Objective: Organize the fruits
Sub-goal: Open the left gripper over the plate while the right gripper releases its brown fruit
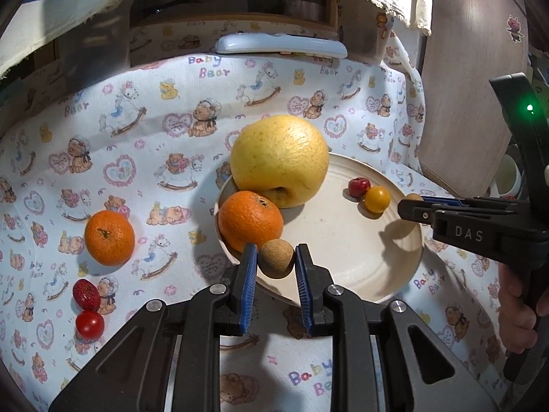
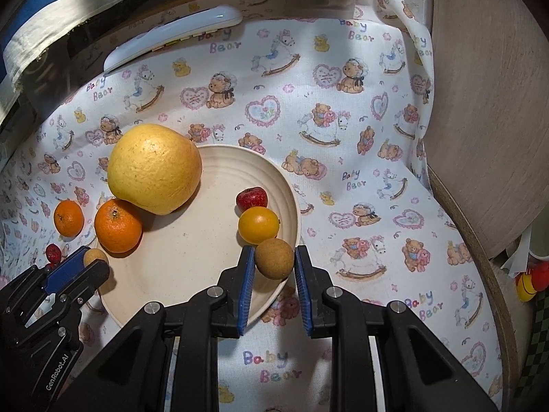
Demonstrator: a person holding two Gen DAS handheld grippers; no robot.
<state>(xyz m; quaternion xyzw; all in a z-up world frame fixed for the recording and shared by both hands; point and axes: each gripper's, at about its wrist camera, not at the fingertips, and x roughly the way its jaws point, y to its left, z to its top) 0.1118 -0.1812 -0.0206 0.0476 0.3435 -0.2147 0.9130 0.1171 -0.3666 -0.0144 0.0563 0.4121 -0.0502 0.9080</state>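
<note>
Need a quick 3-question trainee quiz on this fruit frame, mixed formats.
1. True or false: the left tongs and right tongs each grip a small brown fruit.
2. Which citrus lies off the plate? A) pomelo B) orange on the cloth C) orange beside the pomelo
3. Fill in: the yellow tomato touches a red ____.

Key: 1 true; 2 B; 3 strawberry.

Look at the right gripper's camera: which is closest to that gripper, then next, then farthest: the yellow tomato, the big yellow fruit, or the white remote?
1. Yellow tomato, just beyond the right gripper.
2. Big yellow fruit, plate's far left.
3. White remote, far edge.
</note>
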